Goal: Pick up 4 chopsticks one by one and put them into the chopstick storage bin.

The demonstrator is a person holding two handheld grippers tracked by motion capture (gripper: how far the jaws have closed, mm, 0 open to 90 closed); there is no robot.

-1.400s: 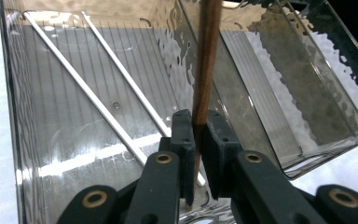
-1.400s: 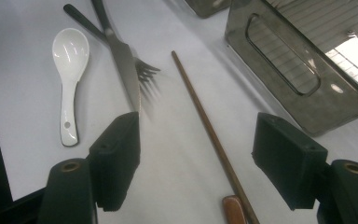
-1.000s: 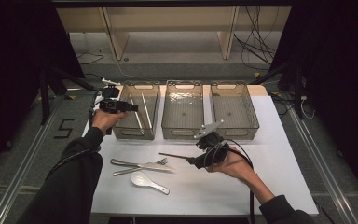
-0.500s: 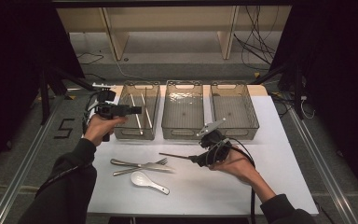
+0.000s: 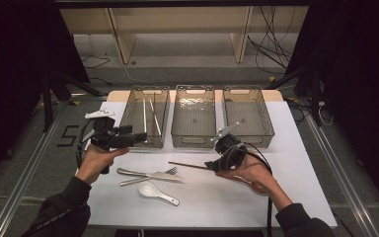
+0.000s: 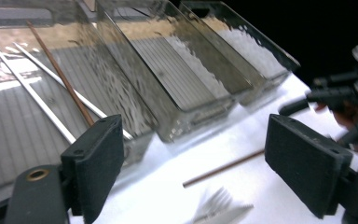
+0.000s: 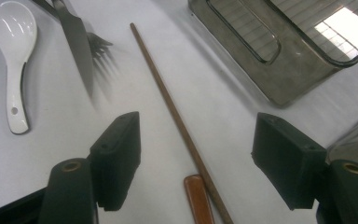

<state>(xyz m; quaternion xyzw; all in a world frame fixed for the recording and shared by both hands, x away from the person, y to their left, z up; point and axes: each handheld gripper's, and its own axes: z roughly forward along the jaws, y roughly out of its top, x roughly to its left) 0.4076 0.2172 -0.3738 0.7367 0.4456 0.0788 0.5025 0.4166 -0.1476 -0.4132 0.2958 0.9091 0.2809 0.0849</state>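
Three clear bins (image 5: 193, 116) stand in a row — the left one holds two metal chopsticks (image 5: 148, 116) and one brown chopstick (image 6: 60, 74). On the table (image 5: 296, 163) — one brown chopstick (image 7: 177, 119), one knife (image 5: 145, 173), one fork (image 5: 150, 177), one white spoon (image 5: 157, 192).

White spoon (image 5: 158, 193), knife (image 5: 145, 174), fork (image 5: 150, 176) on table (image 5: 301, 163); middle bin (image 5: 193, 117) beyond.

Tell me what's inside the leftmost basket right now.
The leftmost basket holds two pale chopsticks and one brown chopstick, lying on its floor. Its near end is hidden behind the left gripper.
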